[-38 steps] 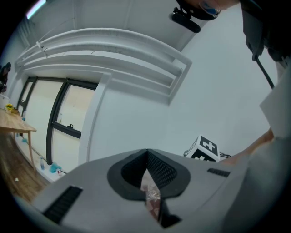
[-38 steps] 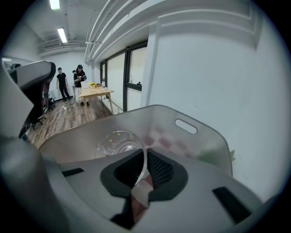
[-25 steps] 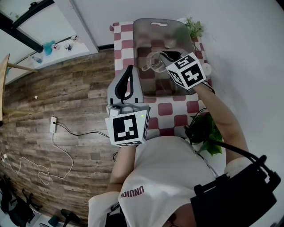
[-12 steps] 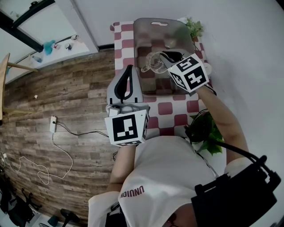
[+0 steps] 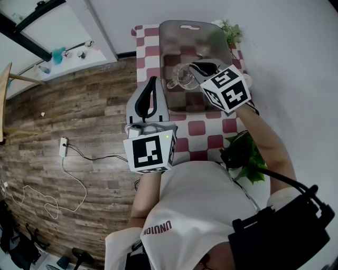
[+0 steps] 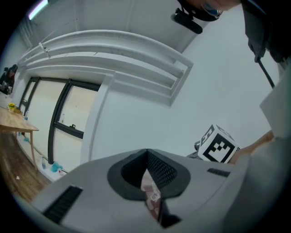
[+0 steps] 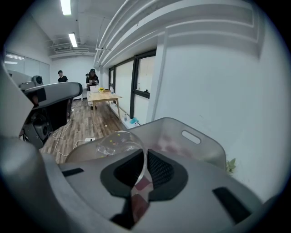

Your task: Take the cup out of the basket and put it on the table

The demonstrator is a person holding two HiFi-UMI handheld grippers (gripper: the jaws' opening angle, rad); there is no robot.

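The room has a wood-plank floor (image 5: 79, 116), white wall (image 5: 296, 47) and dark-framed windows (image 7: 138, 88).

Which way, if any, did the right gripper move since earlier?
Yes, slightly: the right gripper, holding the cup, has drawn back toward the person, relative to the basket rim.

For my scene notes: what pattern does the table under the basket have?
The table has red and white checks, clearest in the head view.

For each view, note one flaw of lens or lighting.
Head view: even light, no harsh glare. Left gripper view: dark rounded corners, wall ledges bowed. Right gripper view: ceiling lamps blow out; the clear cup shows faint glints.
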